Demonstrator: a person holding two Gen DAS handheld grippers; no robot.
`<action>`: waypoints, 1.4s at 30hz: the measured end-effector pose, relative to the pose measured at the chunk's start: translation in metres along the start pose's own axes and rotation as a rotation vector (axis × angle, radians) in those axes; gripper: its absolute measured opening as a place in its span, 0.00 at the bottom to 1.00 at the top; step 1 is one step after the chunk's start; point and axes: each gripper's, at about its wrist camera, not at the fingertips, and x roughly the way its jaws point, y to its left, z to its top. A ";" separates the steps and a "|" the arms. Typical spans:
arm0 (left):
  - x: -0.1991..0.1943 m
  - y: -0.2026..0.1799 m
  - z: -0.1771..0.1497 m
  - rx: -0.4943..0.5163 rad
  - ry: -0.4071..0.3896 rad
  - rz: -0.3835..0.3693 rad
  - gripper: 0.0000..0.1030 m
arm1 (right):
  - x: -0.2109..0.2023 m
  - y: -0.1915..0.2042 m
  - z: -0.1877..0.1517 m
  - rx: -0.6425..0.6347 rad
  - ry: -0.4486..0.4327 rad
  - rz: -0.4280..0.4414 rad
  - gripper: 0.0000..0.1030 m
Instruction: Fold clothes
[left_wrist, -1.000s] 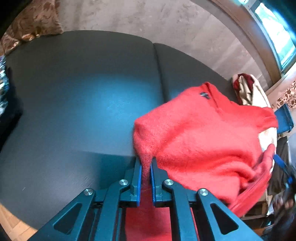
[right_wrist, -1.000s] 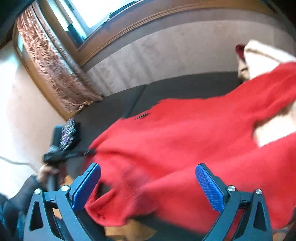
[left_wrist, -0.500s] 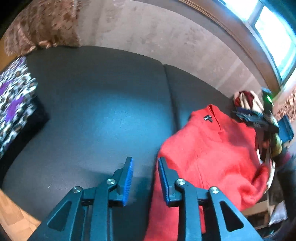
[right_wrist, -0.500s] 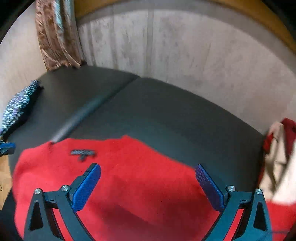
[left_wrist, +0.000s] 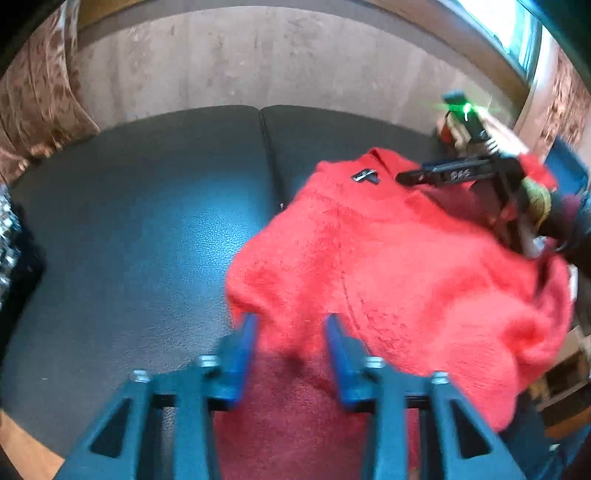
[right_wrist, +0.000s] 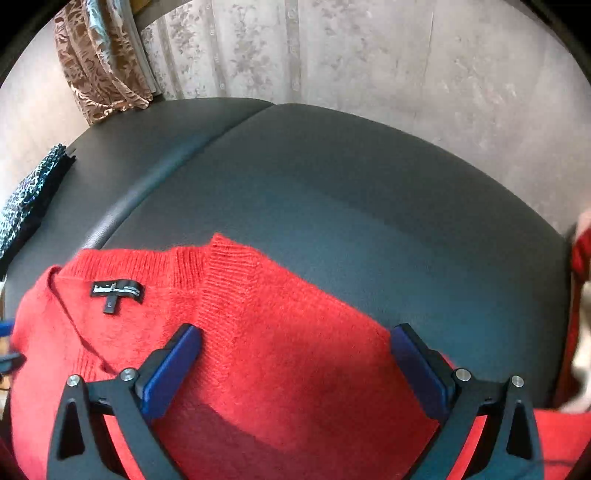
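With jaws parted and nothing gripped, the left gripper (left_wrist: 290, 330) hangs over the near left edge of the red sweater (left_wrist: 388, 266), which lies on the dark sofa (left_wrist: 129, 229); right gripper (right_wrist: 295, 350) spread wide, empty, above the sweater just near of its collar label (right_wrist: 116, 291), curtain (right_wrist: 99, 62) far left

Left wrist view: we see the left gripper (left_wrist: 290, 332), jaws parted, over the near edge of the red sweater (left_wrist: 388, 266) heaped on the dark cushion (left_wrist: 147, 229). The right gripper (left_wrist: 410, 178) reaches the sweater's collar beside its black label (left_wrist: 365, 175).
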 end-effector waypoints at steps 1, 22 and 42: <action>0.004 -0.003 0.003 -0.013 0.000 0.004 0.08 | -0.003 0.005 -0.002 0.002 -0.007 -0.008 0.91; 0.084 0.113 0.189 -0.218 -0.167 0.235 0.06 | -0.012 -0.010 0.098 0.271 -0.289 -0.054 0.11; 0.012 0.127 0.094 -0.472 -0.053 0.016 0.15 | -0.087 -0.046 -0.044 0.391 -0.276 0.091 0.65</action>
